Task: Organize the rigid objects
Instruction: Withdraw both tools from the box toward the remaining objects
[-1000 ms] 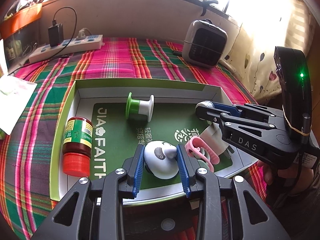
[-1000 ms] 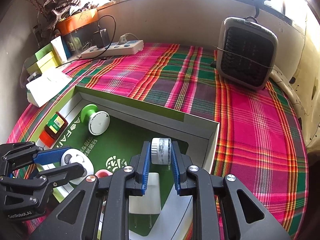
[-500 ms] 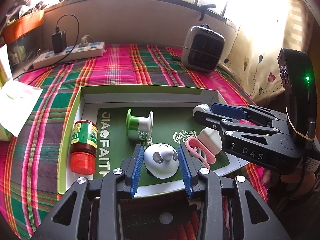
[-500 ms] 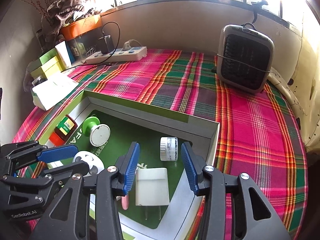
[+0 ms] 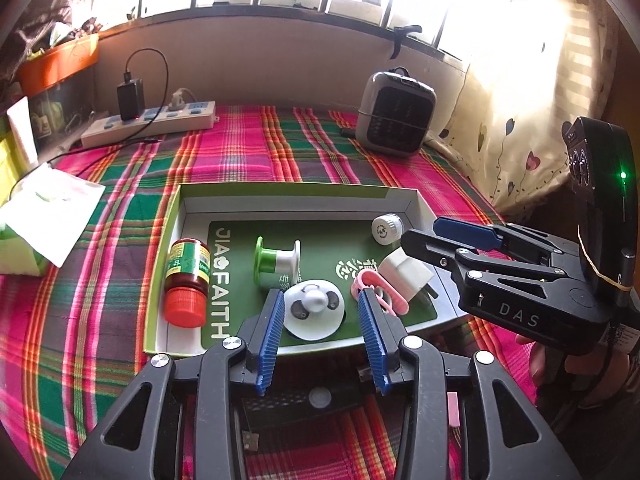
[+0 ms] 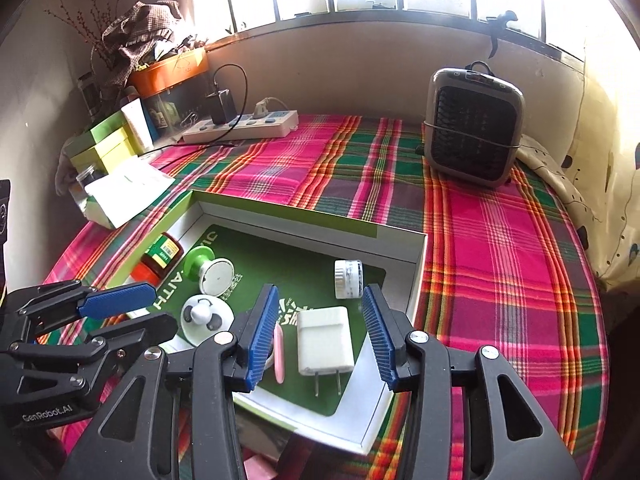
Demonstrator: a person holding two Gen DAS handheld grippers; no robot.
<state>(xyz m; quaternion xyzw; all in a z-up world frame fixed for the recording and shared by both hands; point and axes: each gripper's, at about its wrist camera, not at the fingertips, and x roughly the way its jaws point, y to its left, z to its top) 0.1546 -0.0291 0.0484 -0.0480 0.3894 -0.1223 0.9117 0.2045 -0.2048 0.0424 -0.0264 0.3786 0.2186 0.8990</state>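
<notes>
The panda-faced disc [image 5: 314,314] has just been let go by the left gripper [image 5: 320,336] — its jaws are now spread, empty. The small white jar [image 6: 349,279] was likewise released by the right gripper [image 6: 322,334], also wide open. Both pieces lie inside the green tray [image 5: 288,196] — these two placements are judged done.

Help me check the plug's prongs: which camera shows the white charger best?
The right wrist view. There the white charger lies flat in the box, between the open right tool's fingers, both prongs visible. The left wrist view shows only part of it, its prongs barely visible.
</notes>
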